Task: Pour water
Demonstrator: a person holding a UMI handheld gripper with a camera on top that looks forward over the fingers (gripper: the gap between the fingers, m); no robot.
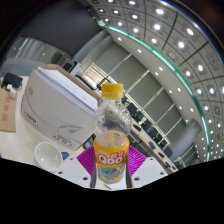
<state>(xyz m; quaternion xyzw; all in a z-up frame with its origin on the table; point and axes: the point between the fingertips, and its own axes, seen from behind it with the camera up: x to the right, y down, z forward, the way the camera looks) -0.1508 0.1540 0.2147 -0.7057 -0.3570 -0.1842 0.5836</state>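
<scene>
One clear plastic bottle with a yellow cap and a yellow-and-pink label [112,138] stands upright between the jaws, filling the gap between them. The magenta pads [84,155] show at either side of the label and seem to press against it, so the jaws are closed on the bottle at about its own width. The gripper [111,165] carries the bottle tilted against the room, with the ceiling swung across the upper part of the view beyond it.

Just beside the bottle, at the jaws' left and a little ahead of them, sits a clear plastic cup [48,153] with its open mouth showing. Whether it holds water cannot be told. Beyond the cup and the left jaw lies a large white box-shaped thing [57,103], slanted in the view. Farther off, past the bottle's cap, rows of round ceiling lights [160,25] run along a dark ceiling with a green strip beneath them.
</scene>
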